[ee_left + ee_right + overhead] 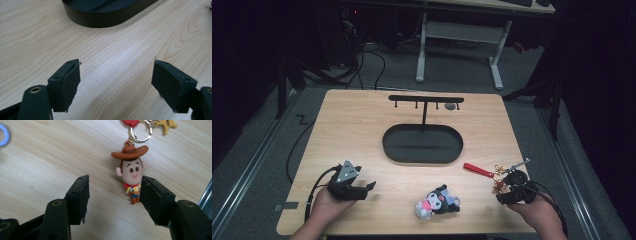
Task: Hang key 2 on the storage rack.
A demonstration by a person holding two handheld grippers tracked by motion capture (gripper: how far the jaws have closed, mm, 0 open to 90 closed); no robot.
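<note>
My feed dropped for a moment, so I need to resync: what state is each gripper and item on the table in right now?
Left gripper: open, jaws wide apart over bare table, holding nothing.
Right gripper: open, cowboy keychain figure lying flat beside one jaw, not clamped.
Red strap: flat on table, joined to keychain rings.
Plush toy: lying on table, untouched.
Hook stand: upright; hooks look bare.
Black oval tray: empty.
</note>
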